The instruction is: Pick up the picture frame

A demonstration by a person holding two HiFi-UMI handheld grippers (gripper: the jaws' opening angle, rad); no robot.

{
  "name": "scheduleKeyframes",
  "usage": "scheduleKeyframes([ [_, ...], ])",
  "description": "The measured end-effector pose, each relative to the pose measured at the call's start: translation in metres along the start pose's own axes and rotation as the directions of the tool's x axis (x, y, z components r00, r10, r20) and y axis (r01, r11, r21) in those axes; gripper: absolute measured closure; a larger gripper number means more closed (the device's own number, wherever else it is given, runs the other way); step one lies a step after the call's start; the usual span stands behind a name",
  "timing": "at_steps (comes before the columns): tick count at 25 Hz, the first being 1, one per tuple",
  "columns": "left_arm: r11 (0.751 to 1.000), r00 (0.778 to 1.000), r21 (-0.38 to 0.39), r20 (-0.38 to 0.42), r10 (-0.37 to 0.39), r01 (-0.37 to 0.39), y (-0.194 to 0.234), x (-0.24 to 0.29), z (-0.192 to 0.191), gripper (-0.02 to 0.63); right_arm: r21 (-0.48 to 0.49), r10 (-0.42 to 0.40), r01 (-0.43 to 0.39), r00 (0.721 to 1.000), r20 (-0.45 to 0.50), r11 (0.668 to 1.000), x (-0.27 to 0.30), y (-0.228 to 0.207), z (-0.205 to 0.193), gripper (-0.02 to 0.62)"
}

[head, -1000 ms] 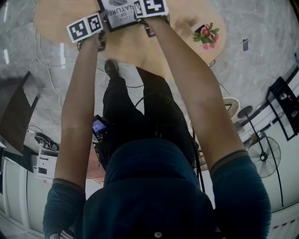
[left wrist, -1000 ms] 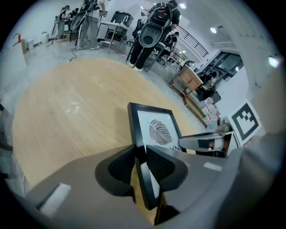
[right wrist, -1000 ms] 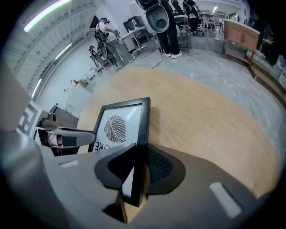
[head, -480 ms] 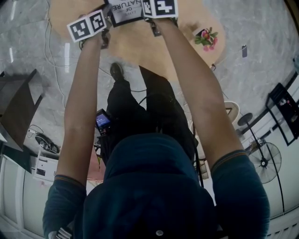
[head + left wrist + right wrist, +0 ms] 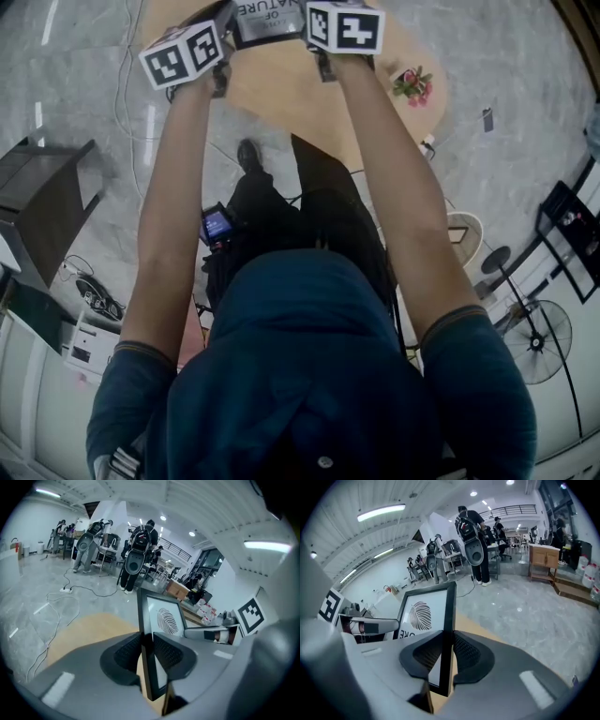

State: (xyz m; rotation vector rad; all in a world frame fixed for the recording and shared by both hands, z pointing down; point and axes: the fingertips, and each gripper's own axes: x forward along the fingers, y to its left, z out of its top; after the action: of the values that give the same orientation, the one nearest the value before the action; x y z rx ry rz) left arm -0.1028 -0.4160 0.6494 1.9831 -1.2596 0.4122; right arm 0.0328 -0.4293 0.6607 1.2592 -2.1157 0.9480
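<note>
Black picture frame (image 5: 423,616), white print, leaf motif; left gripper (image 5: 147,652), right gripper (image 5: 446,654) fingers (image 5: 423,654) clamp opposite edges; top cropped in head view.

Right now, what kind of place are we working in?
Probably an open lab or workshop hall: a polished grey floor with loose cables, several people wearing bulky gear, and ceiling strip lights.

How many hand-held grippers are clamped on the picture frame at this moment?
2. The left hand-held gripper clamps the picture frame on its left edge, the right hand-held gripper on its right edge; neither is hidden.
</note>
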Motion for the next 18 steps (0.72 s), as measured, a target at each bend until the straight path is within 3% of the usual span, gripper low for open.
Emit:
scheduleKeyframes([
  [7, 0.994, 0.984, 0.101, 0.163, -0.065, 0.049, -0.044, -0.085, 0.077, 0.532, -0.051, -0.004, 0.014, 0.982, 0.191, 0.999, -0.093, 0.05, 0.068, 0.515],
  [18, 0.958, 0.893, 0.275, 0.406, -0.193, 0.082, -0.079, -0.249, 0.158, 0.534, -0.152, 0.047, 0.025, 0.89, 0.454, 0.988, -0.222, 0.172, 0.132, 0.514],
])
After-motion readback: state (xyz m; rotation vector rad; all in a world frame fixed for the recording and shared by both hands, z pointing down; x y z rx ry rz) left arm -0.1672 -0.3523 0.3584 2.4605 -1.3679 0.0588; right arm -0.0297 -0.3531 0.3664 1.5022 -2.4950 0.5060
